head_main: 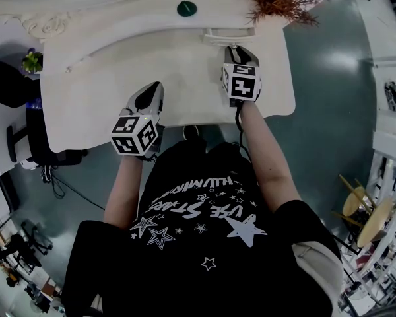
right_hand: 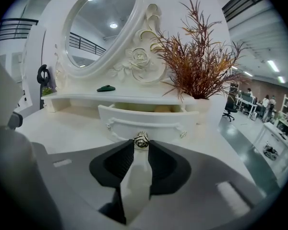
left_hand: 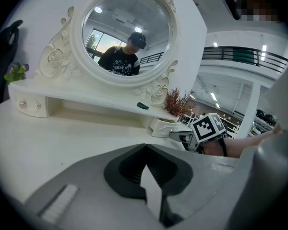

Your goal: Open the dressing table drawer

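Observation:
The white dressing table [head_main: 112,65] carries a small curved drawer [right_hand: 149,122] under its right shelf. This drawer [head_main: 230,35] stands pulled partly out, with a gap showing behind its front. My right gripper [right_hand: 142,143] is shut on the drawer's metal rose knob [right_hand: 142,139]. In the head view the right gripper [head_main: 235,47] reaches straight to the drawer front. My left gripper [head_main: 149,95] is over the tabletop's front left, its jaws shut with nothing between them. The left gripper view shows the left gripper [left_hand: 145,147], the drawer [left_hand: 162,127] and the right gripper [left_hand: 183,137] beyond.
An oval mirror [left_hand: 127,32] in a carved frame rises at the back. A dried reddish plant [right_hand: 201,66] stands right of the drawer. A small dark green object [head_main: 187,8] lies on the shelf. Another small drawer [left_hand: 29,104] sits at the shelf's left end.

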### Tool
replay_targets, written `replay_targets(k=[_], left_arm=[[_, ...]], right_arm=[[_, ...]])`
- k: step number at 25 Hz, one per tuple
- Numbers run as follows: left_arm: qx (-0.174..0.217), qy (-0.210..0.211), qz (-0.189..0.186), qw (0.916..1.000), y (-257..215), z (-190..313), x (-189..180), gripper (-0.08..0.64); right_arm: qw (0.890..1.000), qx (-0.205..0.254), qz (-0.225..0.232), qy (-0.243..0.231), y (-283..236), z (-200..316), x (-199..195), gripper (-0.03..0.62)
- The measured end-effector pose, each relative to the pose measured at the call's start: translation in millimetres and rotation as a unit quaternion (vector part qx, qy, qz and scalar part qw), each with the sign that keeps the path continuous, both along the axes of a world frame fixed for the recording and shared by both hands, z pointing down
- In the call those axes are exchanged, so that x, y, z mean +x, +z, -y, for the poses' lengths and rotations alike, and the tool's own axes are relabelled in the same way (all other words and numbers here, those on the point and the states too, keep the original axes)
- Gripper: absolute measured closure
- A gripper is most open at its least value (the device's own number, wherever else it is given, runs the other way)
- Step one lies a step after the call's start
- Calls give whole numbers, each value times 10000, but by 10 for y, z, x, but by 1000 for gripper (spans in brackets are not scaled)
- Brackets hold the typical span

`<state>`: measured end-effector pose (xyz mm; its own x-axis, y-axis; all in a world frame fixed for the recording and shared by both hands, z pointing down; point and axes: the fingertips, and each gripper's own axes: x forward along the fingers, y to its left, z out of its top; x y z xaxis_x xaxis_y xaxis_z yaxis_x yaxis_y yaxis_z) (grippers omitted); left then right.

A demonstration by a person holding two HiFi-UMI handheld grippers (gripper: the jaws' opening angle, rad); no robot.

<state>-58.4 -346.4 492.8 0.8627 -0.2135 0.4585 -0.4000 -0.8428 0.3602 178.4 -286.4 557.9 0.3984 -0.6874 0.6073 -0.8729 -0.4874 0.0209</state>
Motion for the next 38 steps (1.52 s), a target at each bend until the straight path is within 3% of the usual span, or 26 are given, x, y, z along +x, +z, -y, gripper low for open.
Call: replay_targets(k=[23, 34, 38], left_arm=[[-31, -20, -54, 10000, 9, -102, 3, 558], [23, -231, -85, 9997, -30, -197, 48, 558], [152, -527, -54, 9985, -85, -224, 3, 558]], right_arm=[[10000, -3, 62, -29, 9, -231, -160, 468], [9993, -25, 194, -314, 32, -249, -172, 462], [9980, 108, 229, -578, -32, -237, -178, 400]])
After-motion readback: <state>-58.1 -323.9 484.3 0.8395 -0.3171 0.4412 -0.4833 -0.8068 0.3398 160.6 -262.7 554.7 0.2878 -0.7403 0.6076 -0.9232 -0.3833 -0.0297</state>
